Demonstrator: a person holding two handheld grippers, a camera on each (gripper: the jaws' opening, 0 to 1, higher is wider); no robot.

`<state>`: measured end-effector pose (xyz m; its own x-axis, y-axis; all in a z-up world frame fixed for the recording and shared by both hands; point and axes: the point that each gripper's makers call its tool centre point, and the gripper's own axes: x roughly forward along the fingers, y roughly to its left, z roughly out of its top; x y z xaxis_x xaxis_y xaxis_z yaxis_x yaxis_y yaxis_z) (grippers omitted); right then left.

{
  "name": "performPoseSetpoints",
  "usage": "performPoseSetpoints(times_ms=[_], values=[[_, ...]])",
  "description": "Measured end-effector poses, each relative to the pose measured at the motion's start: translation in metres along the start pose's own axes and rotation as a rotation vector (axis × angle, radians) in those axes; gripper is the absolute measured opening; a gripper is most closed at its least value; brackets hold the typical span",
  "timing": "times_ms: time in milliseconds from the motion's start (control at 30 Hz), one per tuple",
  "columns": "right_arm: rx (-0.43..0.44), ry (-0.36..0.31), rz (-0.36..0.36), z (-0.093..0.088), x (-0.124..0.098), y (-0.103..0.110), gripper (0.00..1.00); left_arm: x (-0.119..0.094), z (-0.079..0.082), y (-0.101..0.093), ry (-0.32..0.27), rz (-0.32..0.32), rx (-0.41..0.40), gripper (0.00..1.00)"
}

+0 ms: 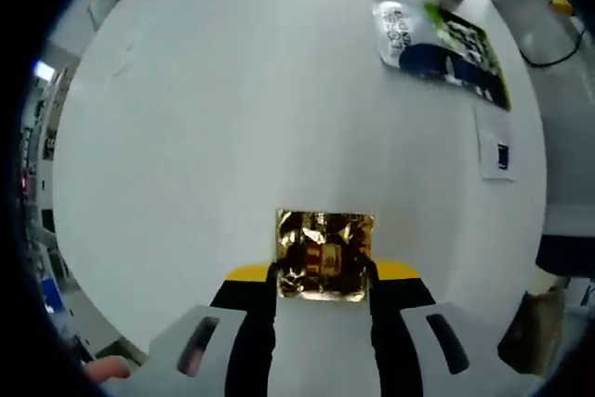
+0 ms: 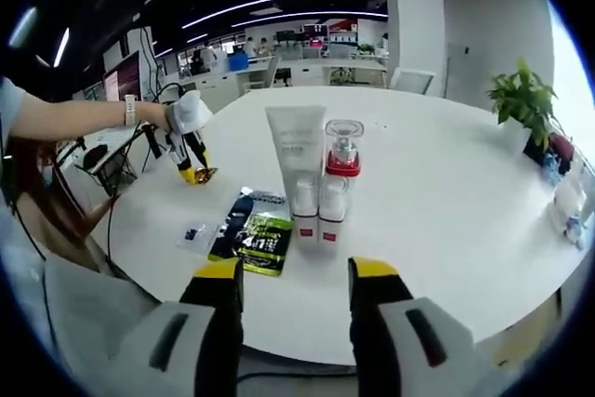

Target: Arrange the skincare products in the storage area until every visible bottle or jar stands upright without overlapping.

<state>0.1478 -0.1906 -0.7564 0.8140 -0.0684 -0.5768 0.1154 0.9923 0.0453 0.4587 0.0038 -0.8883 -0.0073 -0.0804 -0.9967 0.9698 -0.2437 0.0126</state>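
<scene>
White round bench (image 2: 446,192) carries everything, with an open office behind it. My right tongs (image 2: 295,276) are spread and empty, their yellow-tipped ends low over the near edge. Straight ahead of them, just beyond the tips, two small white bottles (image 2: 318,211) stand upright side by side, touching or nearly so. Right behind them rise a tall white tube (image 2: 296,148) standing on its cap and a clear-topped pump bottle with a red collar (image 2: 342,151). Ahead and to the left of these tongs, flat sachets (image 2: 249,230) lie on the bench beside a small card (image 2: 193,232).

Further left, well apart from that group, my left tongs (image 1: 324,271) pinch a gold foil packet (image 1: 324,254) between the tips, over bare bench. From the left tongs the sachets (image 1: 437,44) lie far ahead and to the right.

I judge the packet must travel that way, toward the standing group; the right tongs are much nearer the bottles.
</scene>
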Motion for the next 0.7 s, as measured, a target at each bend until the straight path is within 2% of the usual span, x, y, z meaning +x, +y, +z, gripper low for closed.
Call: performPoseSetpoints(times_ms=[233,367,400,433,467,500,567,633,700], values=[[0.005,-0.005,-0.011,-0.002,-0.004,-0.003,0.45,-0.002,-0.001,-0.013,0.024,-0.010,0.020,0.36],[0.012,-0.016,-0.009,-0.001,-0.004,-0.001,0.45,-0.005,0.001,-0.019,0.020,-0.018,0.000,0.35],[0.012,-0.017,-0.007,-0.001,-0.004,-0.001,0.45,-0.007,0.002,-0.021,0.020,-0.013,0.006,0.30],[0.011,-0.018,-0.006,-0.001,-0.004,0.000,0.45,-0.010,0.003,-0.023,0.027,-0.016,-0.006,0.19],[0.011,-0.018,-0.006,-0.001,-0.004,0.000,0.45,-0.012,0.003,-0.026,0.029,-0.026,-0.037,0.02],[0.010,-0.019,-0.005,-0.001,-0.004,0.000,0.45,-0.013,0.006,-0.032,0.012,-0.058,-0.073,0.00],[0.011,-0.020,-0.003,0.000,-0.004,0.001,0.45,-0.010,0.007,-0.033,-0.005,-0.048,-0.029,0.05],[0.006,-0.022,0.000,0.001,-0.005,0.002,0.45,-0.006,0.001,-0.035,0.029,-0.040,-0.030,0.04],[0.007,-0.027,-0.001,0.002,-0.006,0.002,0.45,-0.007,0.002,-0.035,0.021,-0.031,-0.024,0.06]])
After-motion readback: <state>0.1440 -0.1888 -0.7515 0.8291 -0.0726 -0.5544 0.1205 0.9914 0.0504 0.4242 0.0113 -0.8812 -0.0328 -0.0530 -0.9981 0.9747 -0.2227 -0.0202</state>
